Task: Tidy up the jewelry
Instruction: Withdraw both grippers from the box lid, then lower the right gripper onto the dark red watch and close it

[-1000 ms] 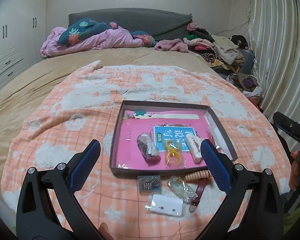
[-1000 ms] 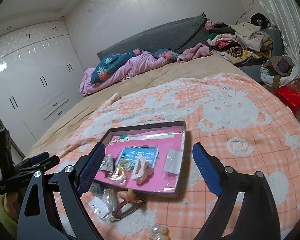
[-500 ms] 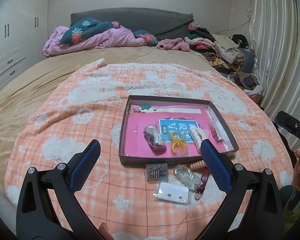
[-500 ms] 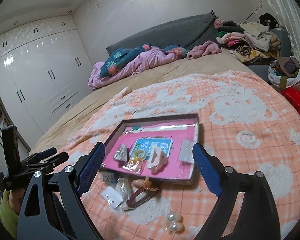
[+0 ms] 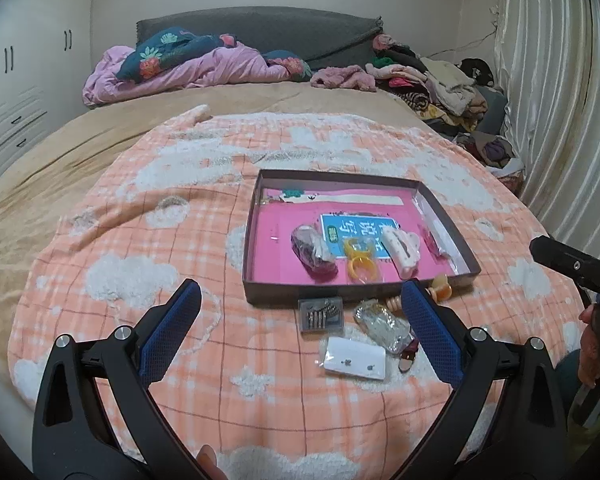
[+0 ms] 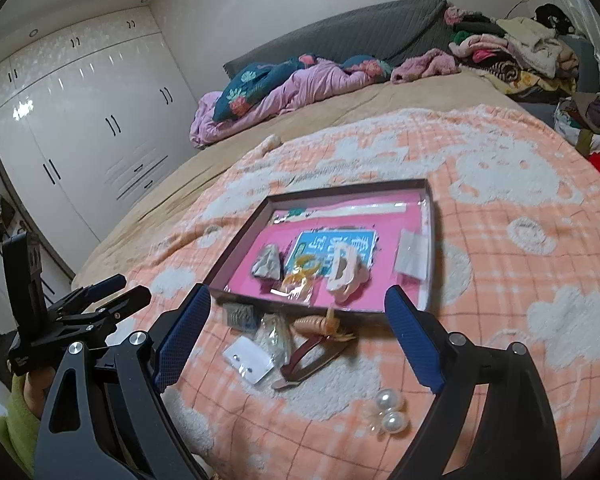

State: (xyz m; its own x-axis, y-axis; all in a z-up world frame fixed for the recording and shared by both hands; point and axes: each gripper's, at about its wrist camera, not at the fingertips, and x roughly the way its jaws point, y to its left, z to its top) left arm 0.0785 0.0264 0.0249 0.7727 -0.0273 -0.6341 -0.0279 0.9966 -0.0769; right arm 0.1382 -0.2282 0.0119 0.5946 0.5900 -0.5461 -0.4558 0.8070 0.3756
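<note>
A shallow dark box with a pink floor [image 5: 265,236] [image 6: 428,240] lies on the orange checked blanket. Inside are a dark bagged item [image 5: 314,249], yellow rings [image 5: 360,260] [image 6: 300,272] and a pale pink hair claw [image 5: 400,249] [image 6: 344,270]. In front of the box lie a white earring card [image 5: 355,358] [image 6: 248,360], a small grey packet [image 5: 321,315] [image 6: 240,316], a clear bagged piece [image 5: 382,325], an orange clip [image 6: 320,324], a dark red strap [image 6: 306,362] and two pearls [image 6: 390,410]. My left gripper [image 5: 300,330] and right gripper [image 6: 295,340] are both open and empty, held above these loose pieces.
The blanket [image 5: 139,240] covers a large bed with a tan sheet [image 5: 79,140]. Crumpled bedding [image 5: 187,60] and a clothes pile [image 5: 432,80] lie at the far end. White wardrobes [image 6: 79,120] stand to the left, a curtain [image 5: 560,100] to the right.
Both grippers have drawn back and risen a little; the box and loose pieces look smaller and farther. The pearls have come into the right wrist view. Both stay open.
</note>
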